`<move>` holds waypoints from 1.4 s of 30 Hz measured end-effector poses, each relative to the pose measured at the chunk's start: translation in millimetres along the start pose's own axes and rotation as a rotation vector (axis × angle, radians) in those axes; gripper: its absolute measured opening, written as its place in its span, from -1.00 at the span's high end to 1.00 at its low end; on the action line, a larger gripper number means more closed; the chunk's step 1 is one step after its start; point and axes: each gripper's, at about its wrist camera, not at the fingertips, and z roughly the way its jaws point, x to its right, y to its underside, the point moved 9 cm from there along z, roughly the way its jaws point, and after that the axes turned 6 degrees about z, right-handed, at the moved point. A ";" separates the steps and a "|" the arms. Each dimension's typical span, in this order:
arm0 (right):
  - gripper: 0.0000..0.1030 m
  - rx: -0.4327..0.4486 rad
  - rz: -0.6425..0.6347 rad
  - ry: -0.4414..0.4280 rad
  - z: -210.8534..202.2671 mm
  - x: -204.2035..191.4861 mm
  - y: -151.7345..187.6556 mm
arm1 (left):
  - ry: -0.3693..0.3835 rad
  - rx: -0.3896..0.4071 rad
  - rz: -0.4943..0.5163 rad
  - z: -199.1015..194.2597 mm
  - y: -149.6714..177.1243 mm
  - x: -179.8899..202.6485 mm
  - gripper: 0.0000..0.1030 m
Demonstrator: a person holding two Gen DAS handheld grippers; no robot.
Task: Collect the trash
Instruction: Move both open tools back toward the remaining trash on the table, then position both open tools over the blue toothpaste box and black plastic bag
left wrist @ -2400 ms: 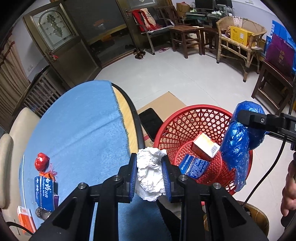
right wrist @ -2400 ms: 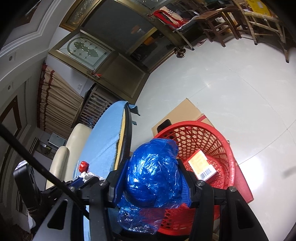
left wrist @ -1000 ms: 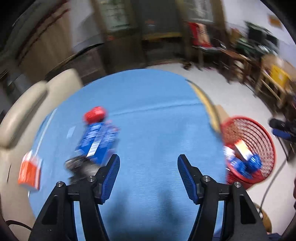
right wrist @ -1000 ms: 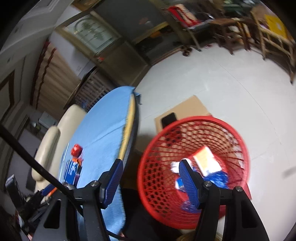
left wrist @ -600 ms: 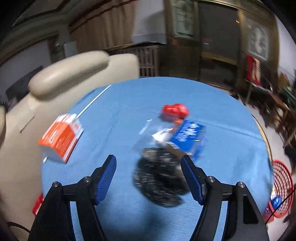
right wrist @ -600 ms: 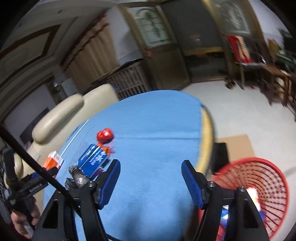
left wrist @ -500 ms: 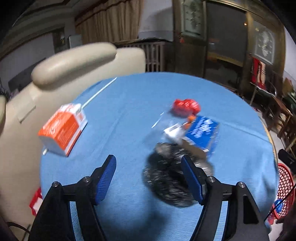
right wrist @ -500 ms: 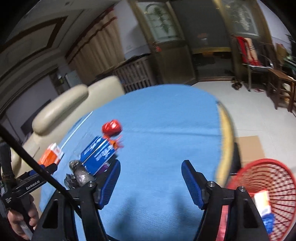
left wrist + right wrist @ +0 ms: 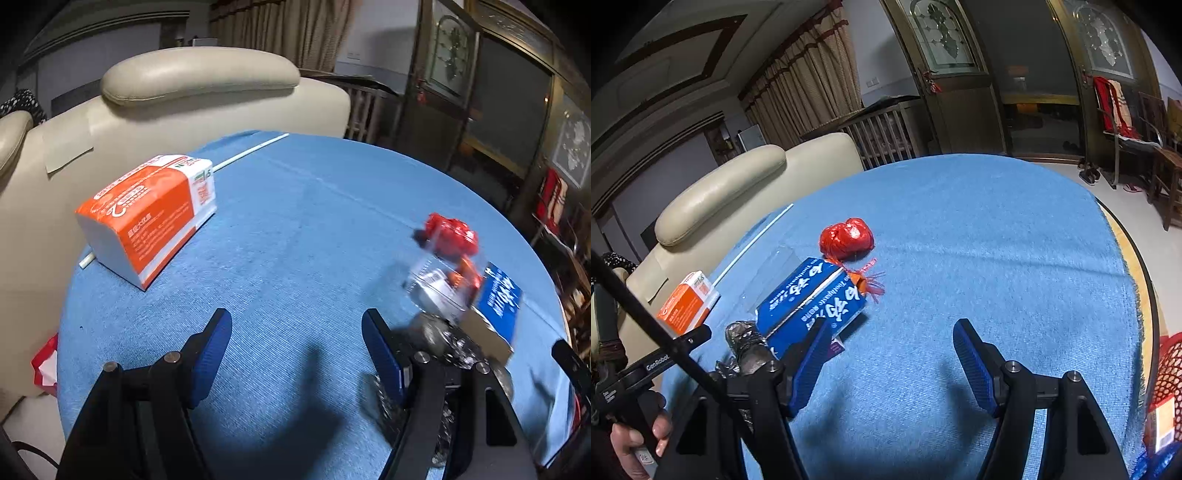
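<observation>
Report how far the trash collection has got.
Done: the red basket already holds a box. In hand: nothing, left gripper and right gripper are open. Left on the table: red wad, blue toothpaste box, foil wad, orange pack.

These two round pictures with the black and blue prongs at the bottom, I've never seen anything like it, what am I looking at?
Each picture comes from a wide-angle camera on a hand-held gripper, looking out along its two blue-padded fingers. One shows the left gripper, the other the right gripper. Both are open and hold nothing. They hang over a round table with a blue cloth. On it lie an orange tissue pack, a red crumpled wrapper, a blue toothpaste box and crumpled foil. A red basket sits past the edge.
</observation>
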 end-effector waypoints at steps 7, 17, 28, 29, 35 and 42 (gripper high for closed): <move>-0.39 -0.017 0.075 -0.017 5.9 14.4 1.8 | -0.028 -0.023 -0.009 12.5 6.9 -1.9 -0.51; -0.39 -0.036 0.144 -0.048 8.9 24.8 3.3 | 0.017 -0.080 -0.105 22.7 16.6 -10.3 -0.65; -0.39 -0.046 0.164 -0.101 9.0 25.6 4.1 | 0.053 -0.081 -0.160 23.0 19.9 -14.4 -0.66; -0.39 -0.049 0.165 -0.106 9.7 25.5 4.0 | 0.057 -0.079 -0.164 22.9 19.7 -14.4 -0.67; -0.39 -0.067 0.165 -0.116 13.6 24.5 4.9 | 0.089 -0.063 -0.200 21.1 18.8 -17.4 -0.67; -0.39 -0.072 0.169 -0.096 16.1 25.5 5.4 | 0.107 -0.052 -0.221 20.6 17.7 -19.0 -0.67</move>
